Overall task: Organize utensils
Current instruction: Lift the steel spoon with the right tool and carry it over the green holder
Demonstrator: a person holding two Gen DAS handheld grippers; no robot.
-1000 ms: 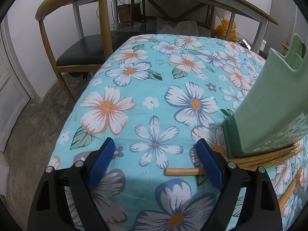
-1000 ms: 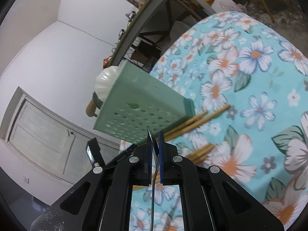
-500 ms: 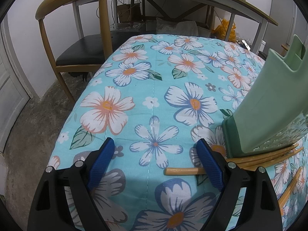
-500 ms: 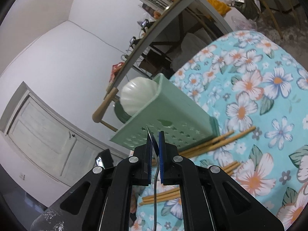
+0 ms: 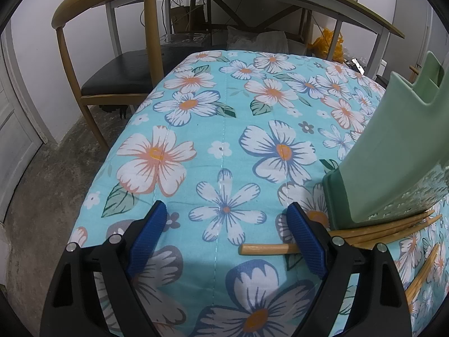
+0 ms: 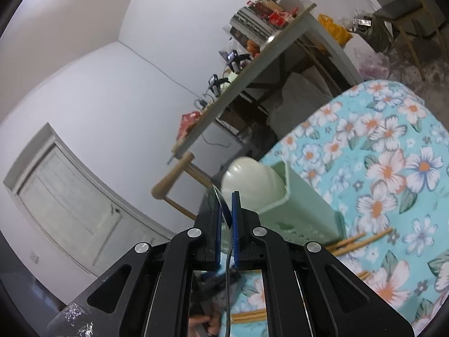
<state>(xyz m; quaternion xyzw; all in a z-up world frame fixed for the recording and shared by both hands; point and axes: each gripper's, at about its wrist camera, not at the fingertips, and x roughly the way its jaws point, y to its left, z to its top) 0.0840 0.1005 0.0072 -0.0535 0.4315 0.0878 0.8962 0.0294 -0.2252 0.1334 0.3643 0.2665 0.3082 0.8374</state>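
Metal utensil [image 6: 228, 241], thin and edge-on, sits clenched in my right gripper [image 6: 226, 213], its long axis running along my fingers toward the green holder [image 6: 303, 210] just ahead; my left gripper [image 5: 227, 236] gapes empty over wooden chopsticks [image 5: 387, 226].

floral cloth [image 5: 224, 146] bears chopsticks [image 5: 393, 227], caddy [image 5: 393, 163].

A quilted turquoise floral cloth [image 5: 224, 140] with stitched seams fills the frame's centre, matt and soft-looking. At right, the pale green plastic utensil holder [image 5: 393, 154] looks smooth and faintly glossy; below it lie smooth, light wooden chopsticks [image 5: 378, 227].
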